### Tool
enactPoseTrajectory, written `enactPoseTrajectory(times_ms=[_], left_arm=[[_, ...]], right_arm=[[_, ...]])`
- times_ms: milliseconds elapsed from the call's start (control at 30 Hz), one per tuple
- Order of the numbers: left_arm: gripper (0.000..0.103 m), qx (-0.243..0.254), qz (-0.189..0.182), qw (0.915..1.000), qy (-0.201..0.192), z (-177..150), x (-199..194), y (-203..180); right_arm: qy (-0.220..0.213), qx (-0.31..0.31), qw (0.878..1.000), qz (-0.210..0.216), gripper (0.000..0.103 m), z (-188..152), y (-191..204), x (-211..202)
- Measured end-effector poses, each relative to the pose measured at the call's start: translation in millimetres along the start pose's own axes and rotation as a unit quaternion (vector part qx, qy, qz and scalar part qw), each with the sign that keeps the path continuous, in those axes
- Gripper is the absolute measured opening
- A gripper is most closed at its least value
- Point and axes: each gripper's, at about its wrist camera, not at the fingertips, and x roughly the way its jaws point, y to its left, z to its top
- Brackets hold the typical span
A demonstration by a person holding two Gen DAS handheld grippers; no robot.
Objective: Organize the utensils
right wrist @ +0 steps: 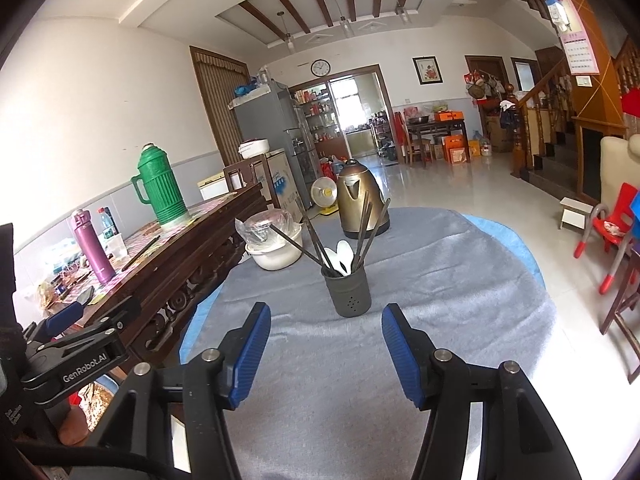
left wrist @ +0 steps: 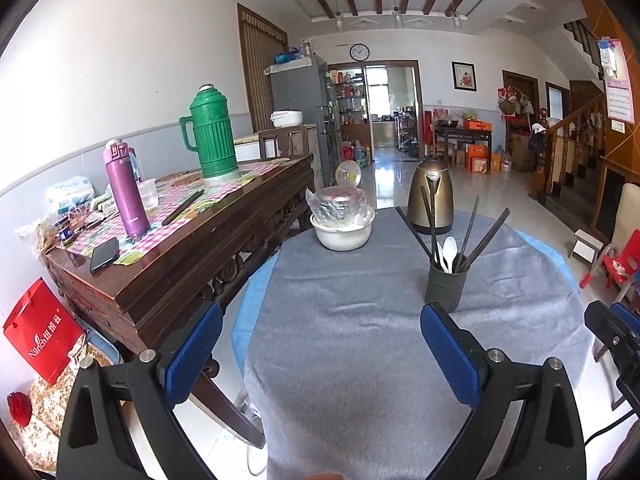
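Standing upright on the grey cloth of the desk, the dark holder carries several chopsticks and 2 white spoons, with a kettle behind. Both the right gripper and left gripper hover short of it, jaws wide, holding nothing. The chopsticks look light, stiff and slick, so pinch one mid-shaft; the spoons seem light plastic. The holder may tip if nudged near its rim.

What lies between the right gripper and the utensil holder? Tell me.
Nothing but bare grey tablecloth lies between the open right gripper and the utensil holder; the right wrist view shows this.
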Motion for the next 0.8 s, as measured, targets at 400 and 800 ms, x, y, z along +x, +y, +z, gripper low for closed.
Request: enactPoseTrajectory(times_ms=[400, 800], left_arm=[[0.099, 0.003, -0.006, 1.0000, 0.001, -2.8, -3.5, 0.4], [0.099, 0.003, -0.009, 0.9999, -0.008, -4.4, -9.6, 1.2]], right_arm=[[-0.004, -0.001, 1.000, 0.003, 0.061, -3.2, 5.7, -1.3], [-0.018, -0.012, 1.000, 0.003, 0.061, -1.1, 12.6, -12.1]])
